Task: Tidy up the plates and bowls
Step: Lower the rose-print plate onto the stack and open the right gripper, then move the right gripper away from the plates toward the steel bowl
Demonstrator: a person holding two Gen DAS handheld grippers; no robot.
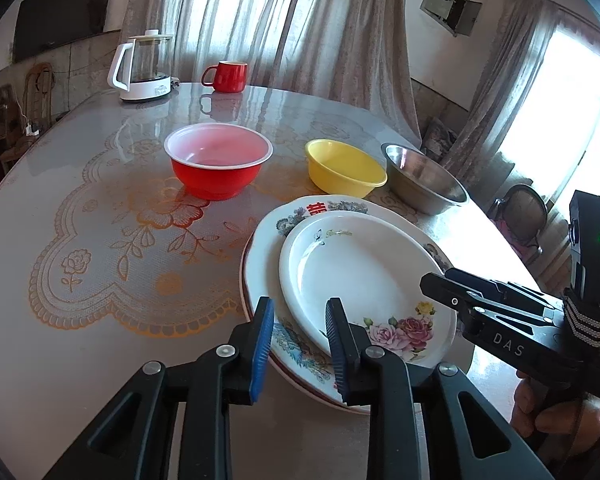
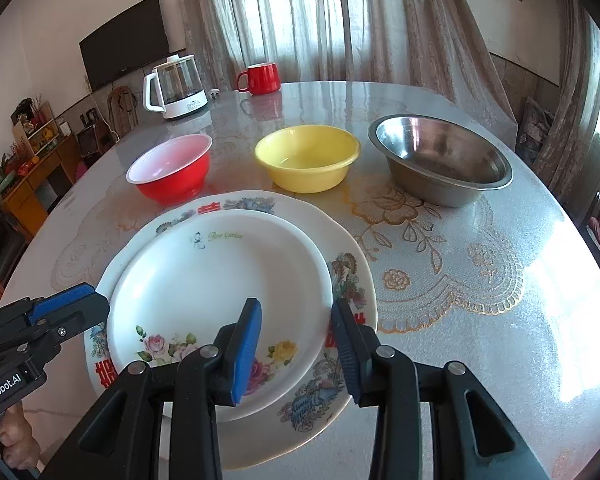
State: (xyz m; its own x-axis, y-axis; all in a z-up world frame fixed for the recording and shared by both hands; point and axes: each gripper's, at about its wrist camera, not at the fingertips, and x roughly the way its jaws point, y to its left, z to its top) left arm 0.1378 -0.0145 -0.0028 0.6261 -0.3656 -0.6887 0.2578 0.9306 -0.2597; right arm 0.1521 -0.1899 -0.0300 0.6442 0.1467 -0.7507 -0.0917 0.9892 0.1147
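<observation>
A small white rose-print plate [image 1: 360, 272] [image 2: 220, 280] lies on a larger patterned plate [image 1: 268, 240] [image 2: 352, 268] at the table's near edge. My left gripper [image 1: 300, 344] [image 2: 100, 304] is open and straddles the stack's left rim, one pad outside the big plate and one over the small plate. My right gripper [image 2: 296, 352] [image 1: 432, 284] is open across the small plate's right rim. Behind the plates stand a red bowl [image 1: 216, 172] [image 2: 168, 172], a yellow bowl [image 1: 344, 168] [image 2: 306, 160] and a steel bowl [image 1: 424, 180] [image 2: 440, 160], all empty.
The round table [image 2: 500, 280] has a glossy lace-pattern cover. A glass kettle [image 2: 178, 88] and a red mug [image 2: 260, 78] stand at its far edge by the curtains. A person's hand [image 1: 540, 412] holds the right gripper's handle.
</observation>
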